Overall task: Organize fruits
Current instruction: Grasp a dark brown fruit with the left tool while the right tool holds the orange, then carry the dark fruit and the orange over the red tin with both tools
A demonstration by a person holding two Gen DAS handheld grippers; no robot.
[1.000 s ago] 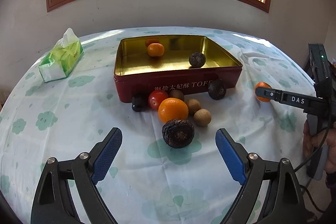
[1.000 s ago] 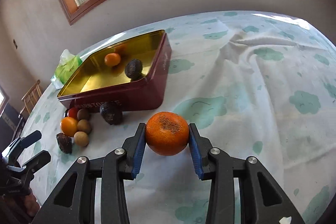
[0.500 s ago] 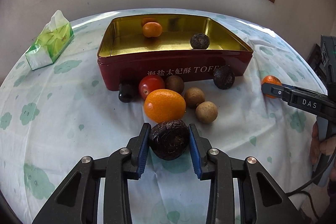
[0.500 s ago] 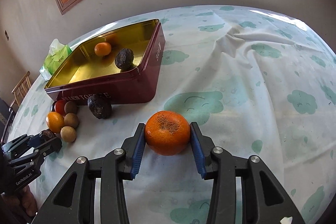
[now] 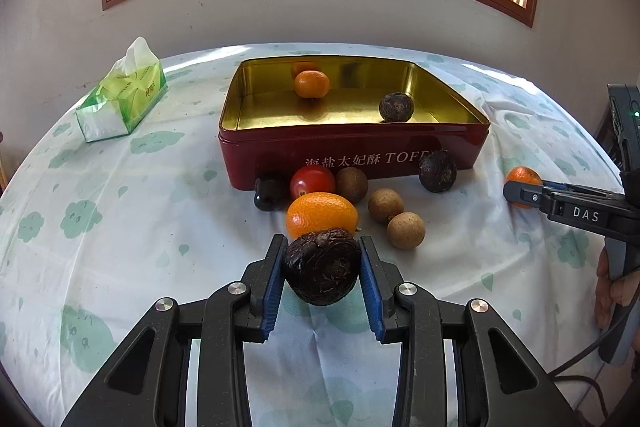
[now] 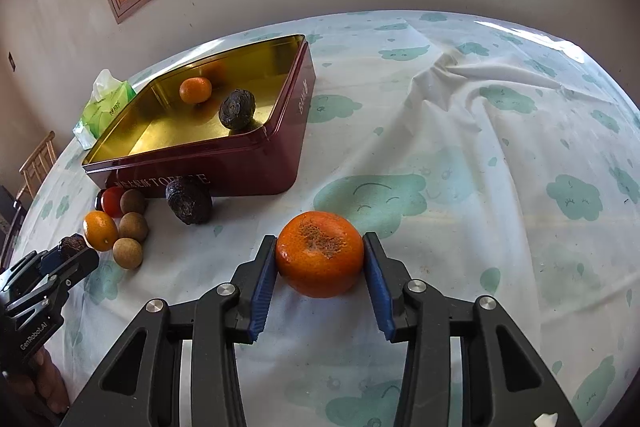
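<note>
Fruits lie loose on the tablecloth (image 5: 120, 227) before the red tin (image 5: 352, 155): a tomato (image 5: 312, 181), an orange (image 5: 321, 215) and brown longans (image 5: 406, 230); a small orange (image 5: 312, 83) and a dark wrinkled fruit (image 5: 396, 107) sit inside the tin. Left gripper (image 5: 322, 277): jaws have just been closing and now pinch a dark wrinkled passion fruit (image 5: 322, 267) between the blue pads; right gripper (image 6: 320, 267): jaws have just been opening slightly, pads pressed on a tangerine (image 6: 320, 253) just right of the tin.
</note>
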